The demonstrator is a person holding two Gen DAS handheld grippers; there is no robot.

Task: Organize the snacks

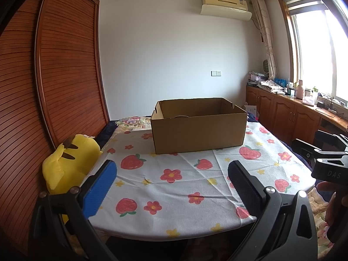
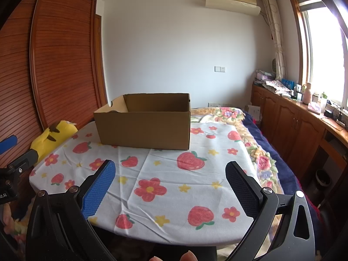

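Plain brown cardboard box (image 1: 199, 126), top open – both grippers' fingers (image 1: 102, 187) spread wide, holding nothing

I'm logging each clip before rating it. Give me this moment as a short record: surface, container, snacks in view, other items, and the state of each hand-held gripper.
surface: table under a strawberry-and-flower cloth
container: open box standing on the far part of the table
box contents: mostly hidden by its walls; cannot tell
snacks in view: none on the cloth
other items: yellow plush off the table's left edge
left hand-held gripper: open, empty, over the near edge
right hand-held gripper: open, empty, over the near edge
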